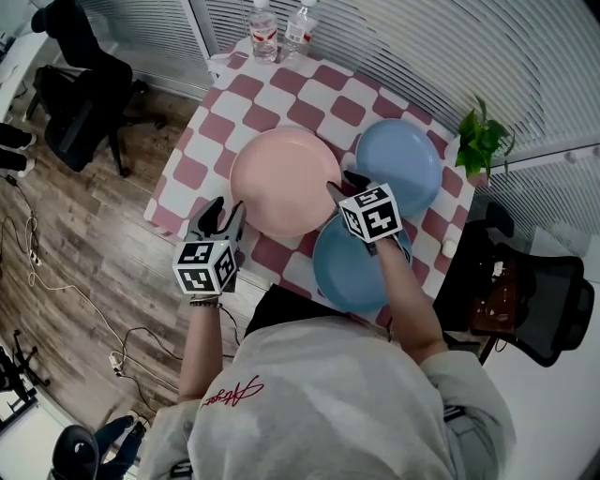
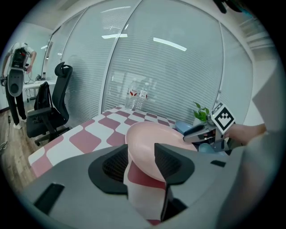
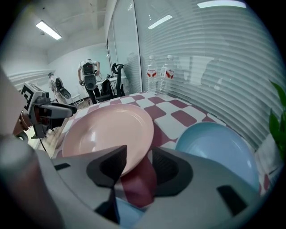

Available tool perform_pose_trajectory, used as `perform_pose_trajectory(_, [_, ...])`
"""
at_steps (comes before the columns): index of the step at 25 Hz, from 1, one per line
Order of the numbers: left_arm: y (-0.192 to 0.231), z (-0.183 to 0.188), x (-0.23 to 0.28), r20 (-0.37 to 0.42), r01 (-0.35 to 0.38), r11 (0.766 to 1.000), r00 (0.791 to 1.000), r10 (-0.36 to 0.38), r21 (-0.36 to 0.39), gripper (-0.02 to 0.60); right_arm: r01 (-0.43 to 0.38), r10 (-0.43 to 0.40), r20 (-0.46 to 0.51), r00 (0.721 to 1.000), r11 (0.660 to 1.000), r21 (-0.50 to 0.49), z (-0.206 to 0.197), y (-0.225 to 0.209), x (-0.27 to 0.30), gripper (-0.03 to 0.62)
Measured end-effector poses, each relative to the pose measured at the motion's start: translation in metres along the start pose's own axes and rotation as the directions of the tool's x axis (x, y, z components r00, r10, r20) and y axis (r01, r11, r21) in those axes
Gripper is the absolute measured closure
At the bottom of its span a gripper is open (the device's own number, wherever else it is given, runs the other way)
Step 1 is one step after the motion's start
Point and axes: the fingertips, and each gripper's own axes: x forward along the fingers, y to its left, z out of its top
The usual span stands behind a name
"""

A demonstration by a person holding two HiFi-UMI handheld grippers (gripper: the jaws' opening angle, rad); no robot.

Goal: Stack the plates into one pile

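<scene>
A pink plate [image 1: 281, 180] lies in the middle of the checkered table [image 1: 202, 141]. One blue plate [image 1: 401, 164] sits to its right, and a second blue plate [image 1: 352, 272] lies nearer to me. My left gripper [image 1: 225, 214] is at the pink plate's near left rim. In the left gripper view the jaws [image 2: 140, 156] stand apart with the rim of the pink plate [image 2: 152, 138] between them. My right gripper [image 1: 342, 185] is at the plate's right rim. Its jaws [image 3: 139, 159] are also apart around the edge of the pink plate [image 3: 103, 132]. The far blue plate [image 3: 219, 147] lies beside it.
Two water bottles [image 1: 265, 28] [image 1: 298, 26] stand at the table's far edge by the blinds. A potted plant [image 1: 480, 141] is at the right corner. A black office chair [image 1: 80, 103] stands on the wooden floor to the left. Another dark chair [image 1: 534, 300] stands to the right.
</scene>
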Motion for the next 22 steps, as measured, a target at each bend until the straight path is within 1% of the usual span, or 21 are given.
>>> perform_pose_trajectory(4, [0.004, -0.01, 0.009, -0.055, 0.002, 0.999, 0.998, -0.004, -0.036, 0.4, -0.004, 0.004, -0.037, 0.999, 1.0, 0.003, -0.002, -0.002, 0.005, 0.424])
perform_pose_trajectory(8, [0.011, -0.017, 0.014, -0.089, -0.022, 0.997, 0.996, 0.016, -0.073, 0.4, 0.01, -0.012, -0.061, 0.998, 0.999, -0.038, -0.003, -0.003, 0.008, 0.428])
perform_pose_trajectory(12, [0.012, -0.026, 0.02, -0.133, -0.02, 0.997, 0.991, 0.011, -0.073, 0.4, 0.018, -0.023, -0.082, 0.996, 0.997, -0.071, -0.004, -0.003, 0.012, 0.434])
perform_pose_trajectory(15, [0.009, -0.033, 0.024, -0.165, -0.015, 0.997, 0.986, 0.003, -0.076, 0.401, 0.028, -0.036, -0.087, 0.996, 0.996, -0.083, -0.004, -0.005, 0.012, 0.464])
perform_pose_trajectory(16, [0.009, -0.035, 0.024, -0.173, -0.02, 0.997, 0.985, 0.007, -0.074, 0.402, 0.03, -0.038, -0.088, 0.995, 0.995, -0.09, -0.005, -0.006, 0.012, 0.464])
perform_pose_trajectory(19, [0.011, -0.036, 0.026, -0.181, -0.037, 0.996, 0.983, 0.022, -0.077, 0.4, 0.036, -0.046, -0.091, 0.995, 0.994, -0.104, -0.004, -0.006, 0.013, 0.462])
perform_pose_trajectory(22, [0.01, -0.037, 0.03, -0.197, -0.041, 0.995, 0.98, 0.023, -0.086, 0.402, 0.041, -0.051, -0.091, 0.995, 0.994, -0.104, -0.004, -0.006, 0.014, 0.462])
